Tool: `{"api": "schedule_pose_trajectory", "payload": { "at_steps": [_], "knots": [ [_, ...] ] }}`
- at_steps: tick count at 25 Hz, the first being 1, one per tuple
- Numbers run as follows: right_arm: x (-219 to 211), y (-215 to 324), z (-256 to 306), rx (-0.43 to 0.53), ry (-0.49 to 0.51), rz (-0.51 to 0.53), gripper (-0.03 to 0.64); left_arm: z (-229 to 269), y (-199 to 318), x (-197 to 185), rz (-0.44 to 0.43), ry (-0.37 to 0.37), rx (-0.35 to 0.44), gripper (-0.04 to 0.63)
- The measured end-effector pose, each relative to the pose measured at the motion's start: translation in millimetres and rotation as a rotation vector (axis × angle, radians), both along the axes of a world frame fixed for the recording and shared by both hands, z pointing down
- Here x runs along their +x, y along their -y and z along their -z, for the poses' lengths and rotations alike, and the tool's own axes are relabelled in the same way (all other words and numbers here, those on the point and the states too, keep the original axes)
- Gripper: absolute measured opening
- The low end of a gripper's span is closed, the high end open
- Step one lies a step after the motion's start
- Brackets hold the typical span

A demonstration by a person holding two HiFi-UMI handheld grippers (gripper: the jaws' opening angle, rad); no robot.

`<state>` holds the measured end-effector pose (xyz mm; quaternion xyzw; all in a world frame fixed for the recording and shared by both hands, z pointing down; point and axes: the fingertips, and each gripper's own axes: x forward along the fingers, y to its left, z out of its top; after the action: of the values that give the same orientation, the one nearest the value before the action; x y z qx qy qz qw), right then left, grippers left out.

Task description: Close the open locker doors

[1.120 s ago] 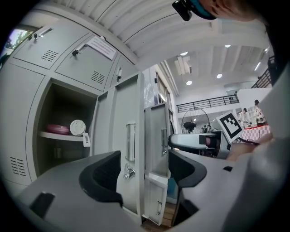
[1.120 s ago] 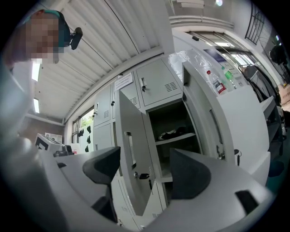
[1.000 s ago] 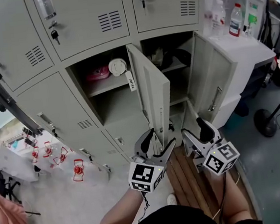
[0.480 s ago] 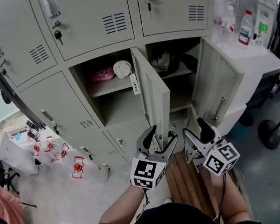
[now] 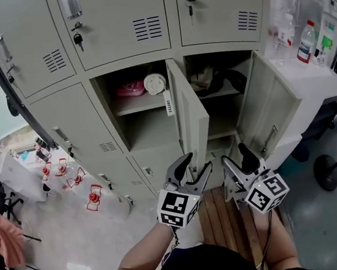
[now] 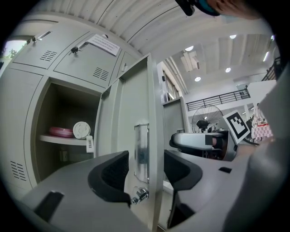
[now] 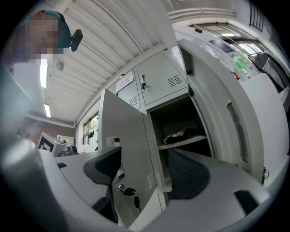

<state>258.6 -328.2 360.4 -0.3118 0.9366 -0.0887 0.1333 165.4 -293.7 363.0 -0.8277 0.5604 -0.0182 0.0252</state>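
Risk, left side: clamp off-centre and pads skid off thin edge of middle grey steel locker door [image 5: 196,119], or door swings and bangs.

Your left gripper [image 5: 197,163]: jaws closing astride that edge, chrome handle plate [image 6: 141,152] between pads, not yet pinched.

Your right gripper [image 5: 234,157]: jaws spread wide, empty. Could snag black-capped key [image 7: 128,191] hanging just beyond.

Farther right, second grey steel door [image 5: 268,117] stands wide open, untouched.

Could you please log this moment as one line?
left gripper: closing, left door edge between jaws | right gripper: open, empty | right door: open
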Motion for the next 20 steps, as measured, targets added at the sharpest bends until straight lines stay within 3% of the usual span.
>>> {"api": "schedule_pose_trajectory", "payload": {
  "at_steps": [7,20],
  "knots": [
    [-24.5,3.4,-0.5,0.011,-0.008,0.07,0.316,1.3,-11.5,-13.4,0.027,0.001,0.019,0.178],
    [-103.5,-6.7,-0.9,0.016,-0.012,0.215,0.31,5.1,-31.0,-105.2,0.248,-0.015,0.026,0.098]
  ]
}}
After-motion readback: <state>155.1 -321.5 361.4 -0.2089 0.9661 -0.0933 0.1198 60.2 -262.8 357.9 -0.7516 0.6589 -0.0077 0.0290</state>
